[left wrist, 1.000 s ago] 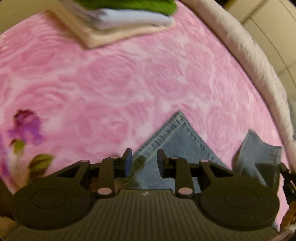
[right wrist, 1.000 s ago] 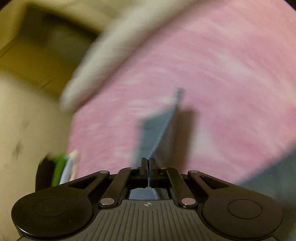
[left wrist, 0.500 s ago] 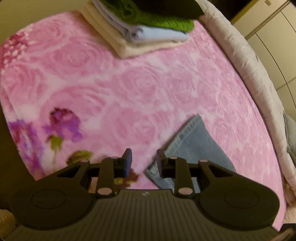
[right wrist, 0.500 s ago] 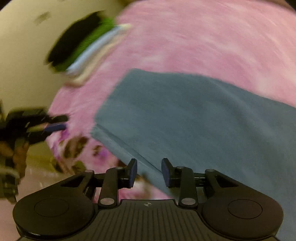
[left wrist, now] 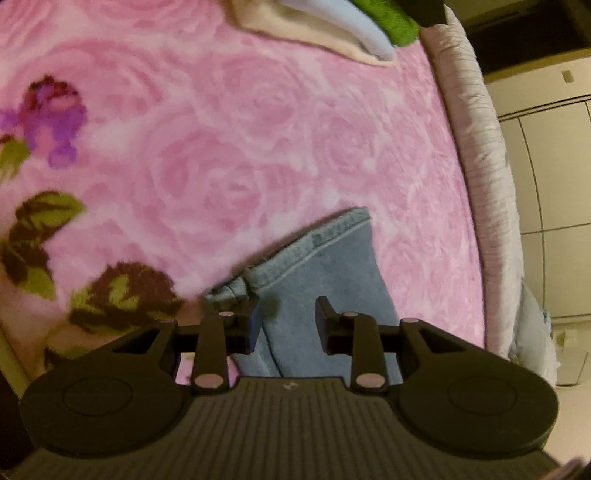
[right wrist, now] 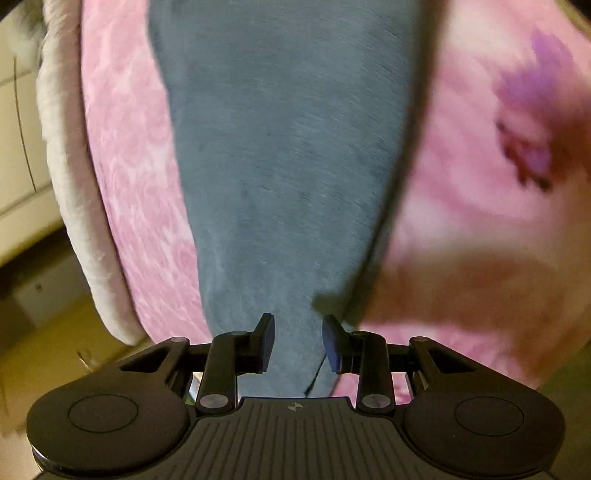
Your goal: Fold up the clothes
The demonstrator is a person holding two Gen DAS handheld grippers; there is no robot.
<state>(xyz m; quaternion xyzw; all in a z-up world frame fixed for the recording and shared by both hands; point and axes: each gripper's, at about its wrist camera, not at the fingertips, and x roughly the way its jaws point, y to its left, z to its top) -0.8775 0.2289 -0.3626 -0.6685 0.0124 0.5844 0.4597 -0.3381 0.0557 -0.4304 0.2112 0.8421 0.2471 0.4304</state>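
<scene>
- Where the pink rose-patterned blanket (left wrist: 229, 155) fills most of both views, it is the largest thing shown; the left wrist view shows its purple flower and green-brown leaves at the left edge, while the right wrist view (right wrist: 480, 229) shows only a blurred purple bloom at upper right.
- The blue denim garment (right wrist: 288, 147) lies on the blanket. In the right wrist view it runs as a broad strip from the top of the frame down to the gripper, narrowing toward the bottom. In the left wrist view only one end (left wrist: 325, 273) shows, at lower centre, with a stitched hem and a small bunched corner at its left.
- A pale grey padded edge (left wrist: 487, 184) borders the blanket along the right side of the left view and along the left side of the right view (right wrist: 70, 192).
- Only the left view shows the stack of folded clothes (left wrist: 332, 26) at the top of the frame: cream, light blue and green layers, well apart from the denim.
- The left gripper (left wrist: 286, 321) has its jaws spread wide, empty, over the denim end, its left finger near the bunched corner; contact cannot be told.
- The right gripper (right wrist: 298, 343) is likewise wide open over the narrow end of the strip, gripping nothing.
</scene>
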